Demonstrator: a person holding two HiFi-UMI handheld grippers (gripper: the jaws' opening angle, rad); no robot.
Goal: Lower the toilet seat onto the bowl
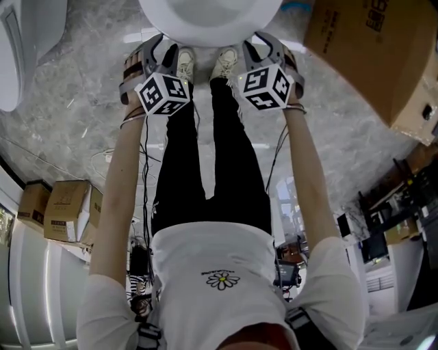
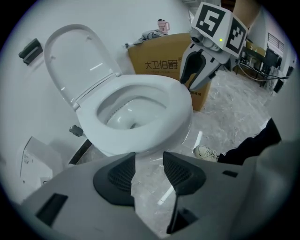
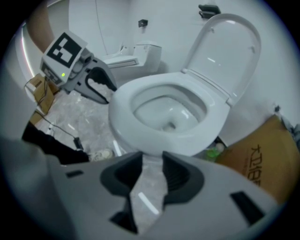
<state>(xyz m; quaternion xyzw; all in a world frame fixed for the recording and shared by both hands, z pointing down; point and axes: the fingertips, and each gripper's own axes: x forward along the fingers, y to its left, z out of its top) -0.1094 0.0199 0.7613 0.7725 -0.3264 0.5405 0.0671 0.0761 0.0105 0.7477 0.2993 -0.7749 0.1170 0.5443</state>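
Head view: the person stands facing the toilet, both arms held out and down. The left hand-held gripper [image 1: 156, 49] and the right hand-held gripper [image 1: 270, 46] hang side by side just short of the white front of the bowl [image 1: 209, 17]. Seat and bowl cannot be told apart here. Neither gripper touches the porcelain.

Left gripper view: the toilet seat [image 2: 180, 101] lies flat on the bowl [image 2: 123, 112], its ring level with the rim all round as far as can be seen. The lid [image 2: 79, 56] stands upright behind it. The left gripper's jaws are spread, with only grey floor [image 2: 234, 112] showing between them — released, holding nothing. The right hand-held gripper [image 2: 194, 78] hovers off the far side of the seat, clear of it, in front of a cardboard box [image 2: 157, 61].

Right gripper view: same reading from the other side. The seat [image 3: 123, 105] is down on the bowl and the lid [image 3: 229, 51] is up. This gripper's jaws are parted over bare floor and empty. The left hand-held gripper [image 3: 101, 86] sits beside the seat, apart from it.

Judgement: the lowering looks complete — the seat rests on the bowl and both grippers are free of it. Nothing appears left except to draw back.
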